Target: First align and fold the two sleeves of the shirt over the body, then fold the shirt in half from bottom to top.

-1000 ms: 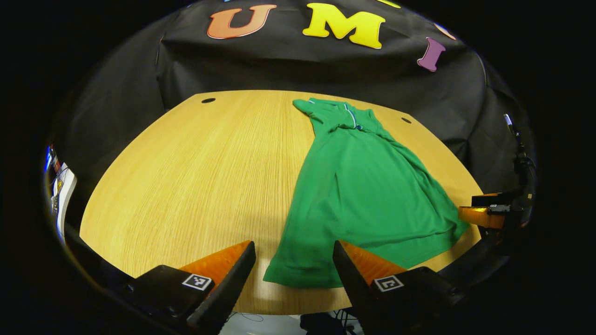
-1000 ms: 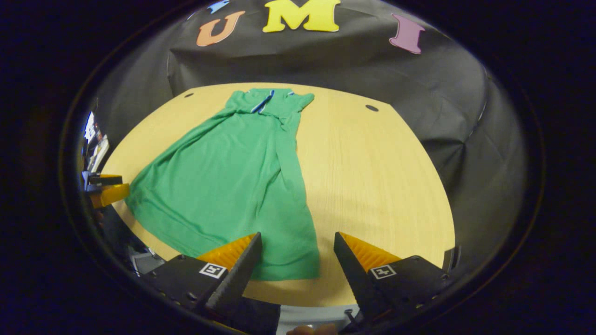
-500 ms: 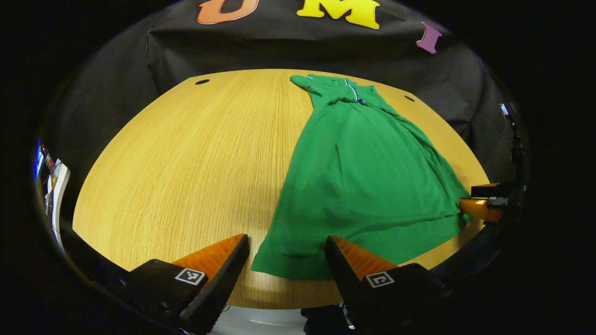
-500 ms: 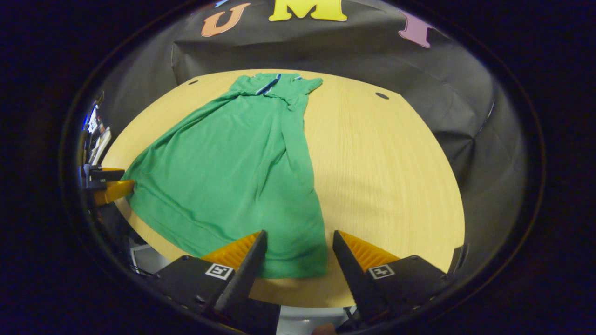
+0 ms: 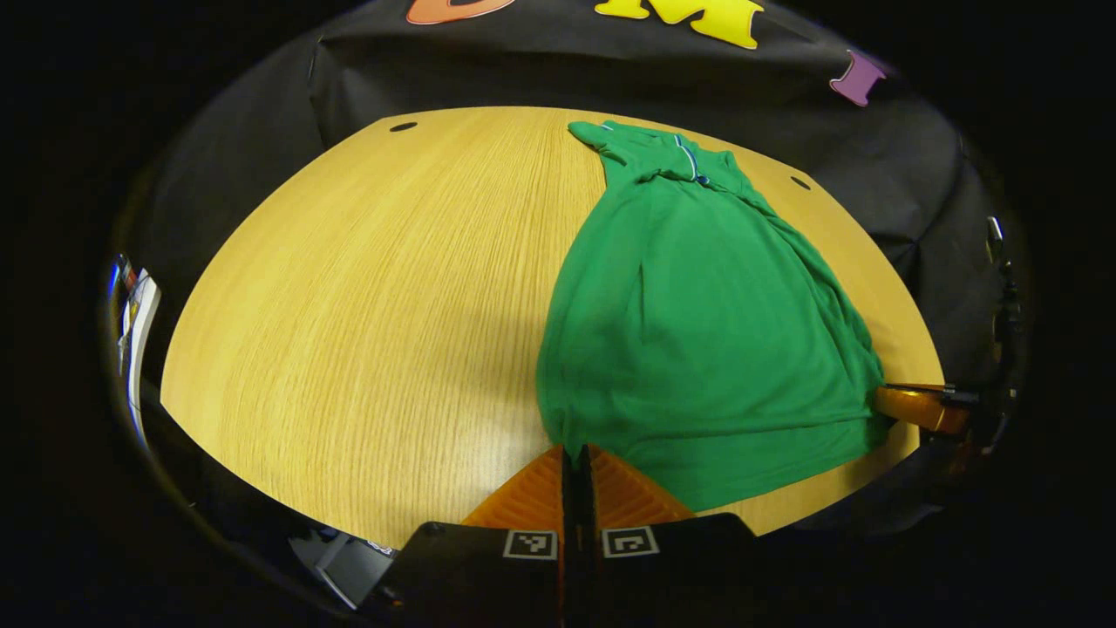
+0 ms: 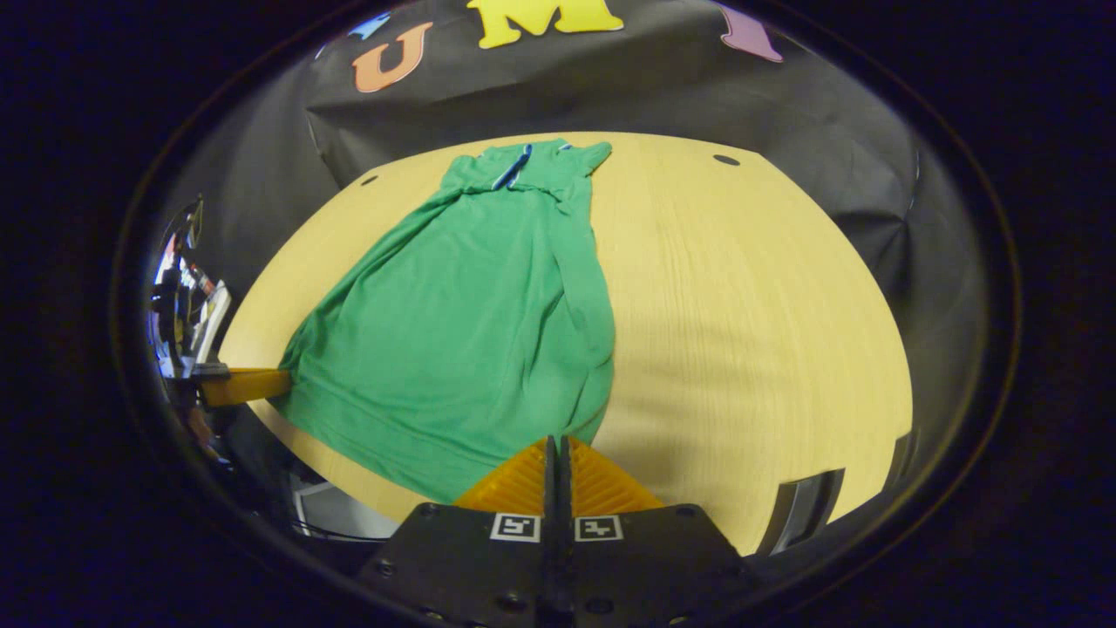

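Green knit polo shirt (image 5: 697, 340) flat on pale wood tabletop (image 5: 366, 288), sleeves already folded in, collar at far edge. Left tool (image 5: 575, 453) and right tool (image 6: 555, 443) each clamped tight on a bottom hem corner. Bottom-to-top fold in hand; next, lift both corners evenly and carry toward collar.

Wooden table (image 5: 366, 288) — pale grain running front to back, curved far edge, two small dark holes (image 5: 403, 126) near that edge. Black cloth wall (image 6: 785, 113) behind — creased, hanging down past the tabletop.
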A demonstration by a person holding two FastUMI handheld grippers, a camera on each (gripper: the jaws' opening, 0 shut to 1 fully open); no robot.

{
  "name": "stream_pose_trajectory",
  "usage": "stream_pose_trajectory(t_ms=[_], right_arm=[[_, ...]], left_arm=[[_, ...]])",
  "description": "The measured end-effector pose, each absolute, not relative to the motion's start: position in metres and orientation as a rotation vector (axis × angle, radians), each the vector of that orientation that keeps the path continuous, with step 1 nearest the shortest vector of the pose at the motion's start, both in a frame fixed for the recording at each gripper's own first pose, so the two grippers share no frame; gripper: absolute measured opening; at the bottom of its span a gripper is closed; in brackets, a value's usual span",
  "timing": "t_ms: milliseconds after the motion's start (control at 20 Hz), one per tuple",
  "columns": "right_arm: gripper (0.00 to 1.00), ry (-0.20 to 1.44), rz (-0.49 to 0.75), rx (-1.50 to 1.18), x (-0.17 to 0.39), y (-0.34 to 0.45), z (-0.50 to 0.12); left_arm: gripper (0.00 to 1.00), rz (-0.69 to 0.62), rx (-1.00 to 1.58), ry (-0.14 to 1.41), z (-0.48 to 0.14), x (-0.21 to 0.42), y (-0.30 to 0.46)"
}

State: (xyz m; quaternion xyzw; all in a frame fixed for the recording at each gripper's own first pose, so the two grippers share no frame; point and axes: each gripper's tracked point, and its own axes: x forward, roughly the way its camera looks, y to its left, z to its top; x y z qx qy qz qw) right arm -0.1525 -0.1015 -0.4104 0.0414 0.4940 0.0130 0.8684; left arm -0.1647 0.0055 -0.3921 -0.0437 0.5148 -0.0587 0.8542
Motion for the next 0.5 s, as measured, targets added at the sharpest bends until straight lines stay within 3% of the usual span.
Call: stream_pose_trajectory(t_ms=[500], right_arm=[[0.0,0.923,0.0,0.107,-0.114,-0.117,-0.361]], left_arm=[[0.06,-0.182,-0.142,0.911,-0.326,-0.117,-0.012]])
